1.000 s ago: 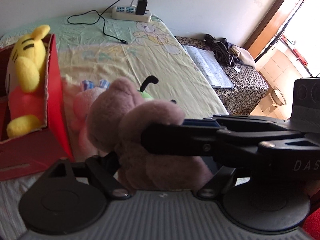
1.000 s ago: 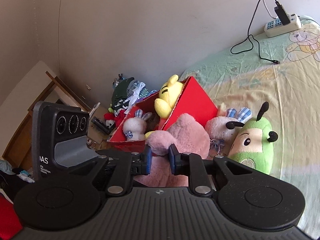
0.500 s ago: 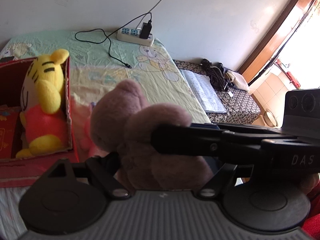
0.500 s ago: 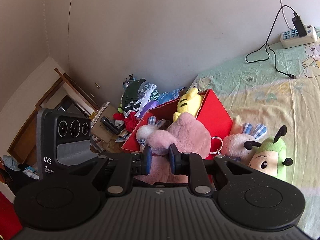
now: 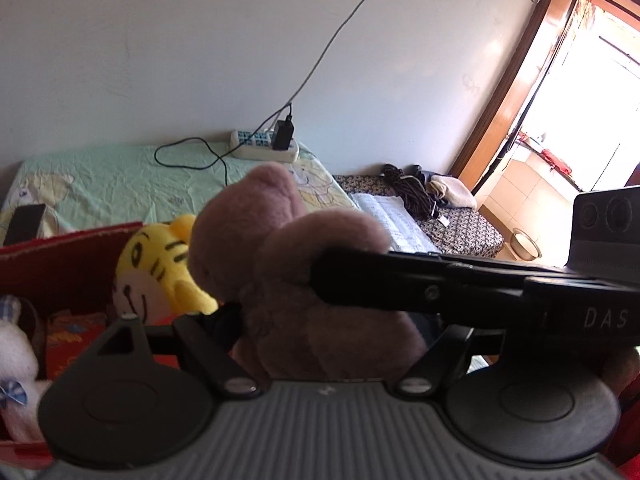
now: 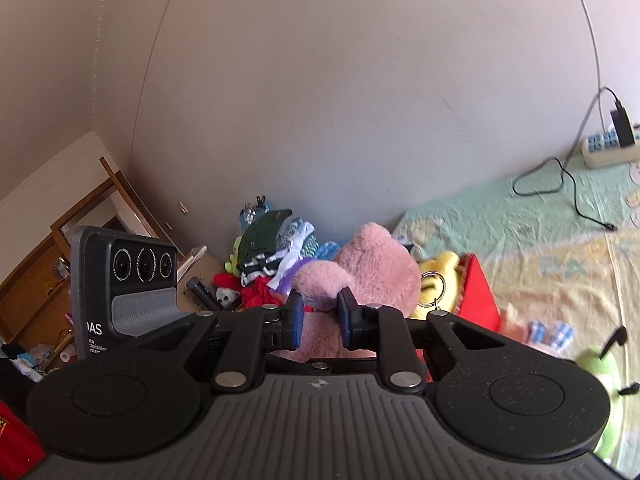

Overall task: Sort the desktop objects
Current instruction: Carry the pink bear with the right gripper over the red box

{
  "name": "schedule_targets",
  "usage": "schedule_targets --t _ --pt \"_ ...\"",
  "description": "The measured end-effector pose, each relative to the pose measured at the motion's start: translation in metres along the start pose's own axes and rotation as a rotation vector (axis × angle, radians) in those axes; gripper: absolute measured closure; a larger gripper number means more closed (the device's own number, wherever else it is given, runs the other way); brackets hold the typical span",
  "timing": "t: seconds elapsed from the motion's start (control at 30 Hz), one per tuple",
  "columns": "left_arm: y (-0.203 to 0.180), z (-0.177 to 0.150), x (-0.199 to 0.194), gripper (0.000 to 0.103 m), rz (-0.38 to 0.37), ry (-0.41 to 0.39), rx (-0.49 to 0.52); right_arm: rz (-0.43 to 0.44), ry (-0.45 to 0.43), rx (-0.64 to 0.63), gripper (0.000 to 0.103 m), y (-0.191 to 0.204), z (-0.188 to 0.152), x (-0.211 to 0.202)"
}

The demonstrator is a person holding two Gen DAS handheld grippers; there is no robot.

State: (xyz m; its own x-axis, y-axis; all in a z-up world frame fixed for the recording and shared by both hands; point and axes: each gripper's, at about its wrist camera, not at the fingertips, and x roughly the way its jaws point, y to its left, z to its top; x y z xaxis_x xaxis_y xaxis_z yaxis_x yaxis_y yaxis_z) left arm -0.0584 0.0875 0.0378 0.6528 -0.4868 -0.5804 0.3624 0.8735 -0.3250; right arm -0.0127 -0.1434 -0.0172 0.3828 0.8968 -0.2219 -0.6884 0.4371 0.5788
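Observation:
A pink plush bear (image 5: 256,216) hangs in the air between both grippers. My left gripper (image 5: 320,332) is shut on its body; its right finger is hidden. My right gripper (image 6: 318,316) is shut on one limb of the bear (image 6: 376,264) and crosses the left wrist view from the right. Just beyond the bear stands the red box (image 5: 60,264), holding a yellow tiger plush (image 5: 156,264) and a white bunny plush (image 5: 16,360). In the right wrist view, a green caterpillar plush (image 6: 604,364) and a pink bunny (image 6: 548,332) lie on the bed right of the red box (image 6: 478,292).
A power strip (image 5: 264,150) with a charger and black cable lies at the bed's far edge by the wall. A dark phone (image 5: 24,220) rests on the sheet. A patterned bench (image 5: 460,224) with an open book stands right of the bed. A pile of clothes (image 6: 272,252) lies beyond the box.
Both grippers have risen with the bear and carried it toward the red box. The bear now hangs above the box's near side, and the green and pink plush toys have dropped low in the right view.

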Motion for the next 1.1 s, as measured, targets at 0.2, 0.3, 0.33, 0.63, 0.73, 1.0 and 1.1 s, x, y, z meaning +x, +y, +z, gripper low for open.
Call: schedule_targets --t 0.2,0.3,0.33,0.63,0.73,1.0,1.1 --pt "0.031 0.005 -0.030 0.023 0.008 -0.037 0.042 -0.016 -0.031 -0.046 0.083 0.025 0.000 0.032" --pt "0.045 0.011 -0.042 0.023 0.021 -0.047 0.068 -0.015 -0.049 -0.053 0.083 0.032 0.002 0.048" --pt "0.049 0.013 -0.045 0.023 0.027 -0.053 0.079 -0.014 -0.057 -0.056 0.083 0.034 0.003 0.053" --pt "0.101 0.022 -0.045 0.024 0.021 -0.042 0.096 -0.068 -0.074 -0.056 0.084 0.037 0.002 0.099" --pt "0.116 0.022 -0.034 0.025 0.004 -0.024 0.081 -0.093 -0.067 -0.045 0.084 0.030 -0.001 0.109" --pt "0.140 0.007 0.004 0.027 0.007 0.051 0.049 -0.167 0.002 -0.028 0.084 0.010 -0.015 0.132" --pt "0.143 0.000 0.016 0.027 0.022 0.075 0.041 -0.171 0.031 -0.036 0.084 0.002 -0.020 0.137"
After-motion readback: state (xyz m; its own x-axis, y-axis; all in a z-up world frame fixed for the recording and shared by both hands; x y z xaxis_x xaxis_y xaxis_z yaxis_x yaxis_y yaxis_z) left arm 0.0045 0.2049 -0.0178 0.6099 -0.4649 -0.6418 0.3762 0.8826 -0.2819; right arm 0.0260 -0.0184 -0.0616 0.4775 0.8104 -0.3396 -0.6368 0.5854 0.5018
